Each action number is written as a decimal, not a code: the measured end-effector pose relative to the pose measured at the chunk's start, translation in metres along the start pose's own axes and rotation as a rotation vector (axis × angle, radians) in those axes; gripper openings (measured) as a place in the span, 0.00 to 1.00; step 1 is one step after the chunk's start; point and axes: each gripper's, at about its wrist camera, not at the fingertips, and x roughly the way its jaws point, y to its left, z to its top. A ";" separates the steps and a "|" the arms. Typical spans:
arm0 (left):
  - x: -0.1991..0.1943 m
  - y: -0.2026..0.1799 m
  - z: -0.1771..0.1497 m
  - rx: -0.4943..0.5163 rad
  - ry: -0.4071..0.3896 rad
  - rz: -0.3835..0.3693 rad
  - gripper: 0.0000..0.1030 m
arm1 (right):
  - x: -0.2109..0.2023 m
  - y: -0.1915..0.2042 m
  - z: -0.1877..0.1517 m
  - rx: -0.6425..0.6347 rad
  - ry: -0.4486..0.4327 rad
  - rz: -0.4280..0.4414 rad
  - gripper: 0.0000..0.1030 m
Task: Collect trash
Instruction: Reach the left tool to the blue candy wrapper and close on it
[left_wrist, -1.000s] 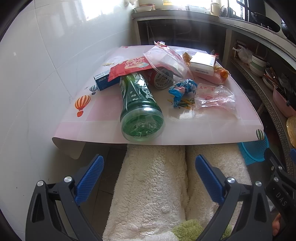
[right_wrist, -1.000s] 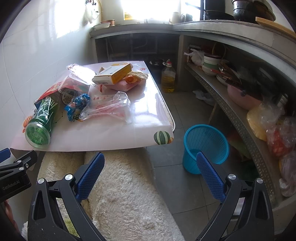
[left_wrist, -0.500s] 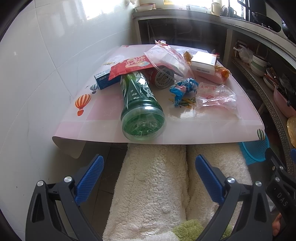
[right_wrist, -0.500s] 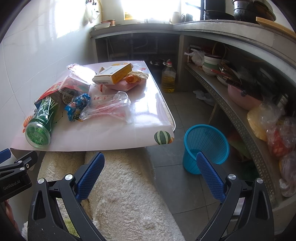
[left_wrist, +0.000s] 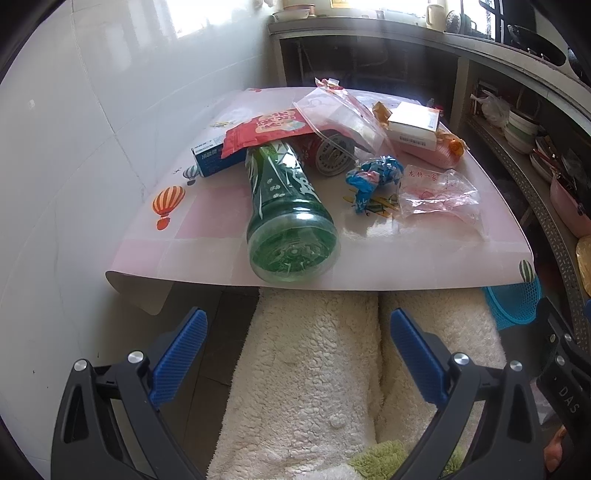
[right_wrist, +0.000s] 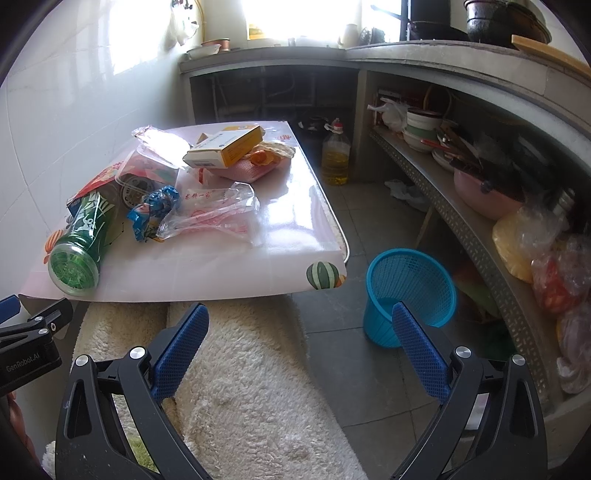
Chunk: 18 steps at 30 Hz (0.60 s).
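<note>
Both hand-held grippers, left (left_wrist: 295, 332) and right (right_wrist: 300, 326), gape wide, holding nothing.

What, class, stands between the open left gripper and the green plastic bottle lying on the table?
Nothing visible. The left gripper hangs open below the table's near edge, and the green plastic bottle lies with its base toward it, overhanging the pink table edge.

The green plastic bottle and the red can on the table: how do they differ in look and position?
The green plastic bottle is translucent, large and nearest the table's front edge; the red can is opaque metal, shorter and further back. The bottle lies mostly uncovered; the can is half hidden under a clear plastic bag. Both lie on their sides.
</note>
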 end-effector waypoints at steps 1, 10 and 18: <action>0.001 0.001 0.002 -0.004 -0.002 0.003 0.94 | 0.001 0.000 0.001 0.001 -0.001 -0.002 0.93; 0.006 0.020 0.032 -0.064 -0.055 0.036 0.94 | 0.013 -0.010 0.026 -0.001 -0.046 -0.042 0.93; 0.010 0.031 0.066 -0.080 -0.108 -0.009 0.94 | 0.024 -0.001 0.057 -0.124 -0.151 0.094 0.93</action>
